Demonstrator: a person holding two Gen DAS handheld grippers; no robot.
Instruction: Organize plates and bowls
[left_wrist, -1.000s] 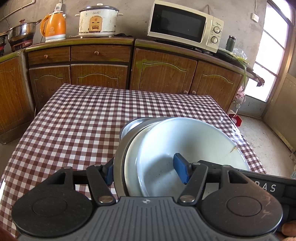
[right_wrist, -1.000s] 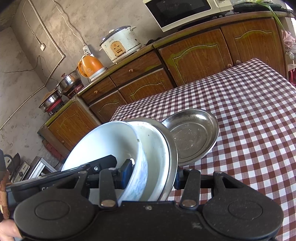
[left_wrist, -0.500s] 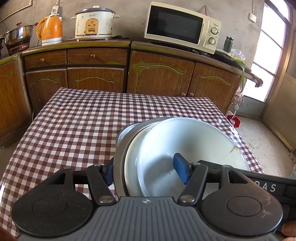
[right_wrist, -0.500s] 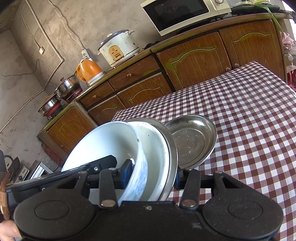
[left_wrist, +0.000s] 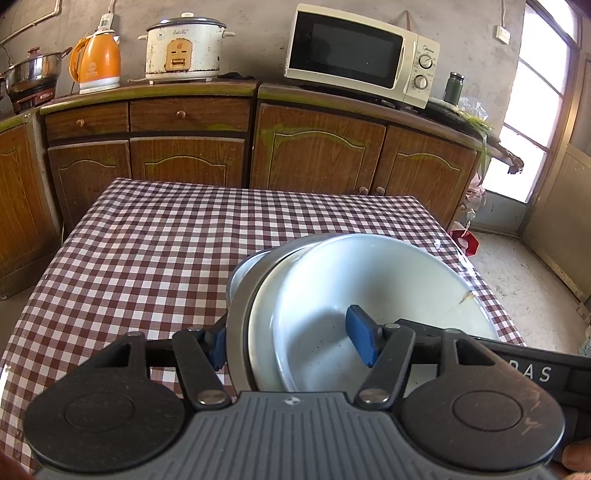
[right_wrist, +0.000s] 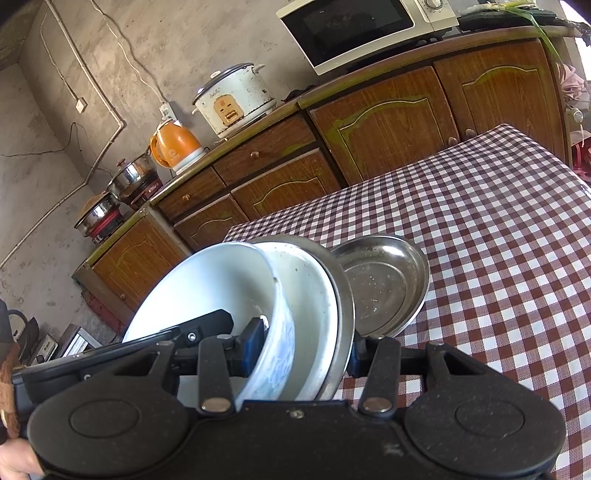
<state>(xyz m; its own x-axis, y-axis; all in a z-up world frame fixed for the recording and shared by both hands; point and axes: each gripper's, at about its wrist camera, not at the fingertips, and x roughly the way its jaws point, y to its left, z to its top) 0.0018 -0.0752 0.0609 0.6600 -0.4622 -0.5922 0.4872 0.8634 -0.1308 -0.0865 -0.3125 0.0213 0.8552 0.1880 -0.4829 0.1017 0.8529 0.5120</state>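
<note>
Both grippers' fingers (left_wrist: 360, 341) (right_wrist: 255, 341) clamp the tilted dish stack (right_wrist: 314, 295) by its edges.

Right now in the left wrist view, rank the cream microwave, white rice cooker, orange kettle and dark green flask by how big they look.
1. Cream microwave
2. White rice cooker
3. Orange kettle
4. Dark green flask
All stand on the far counter, so nearness hardly skews this.
</note>
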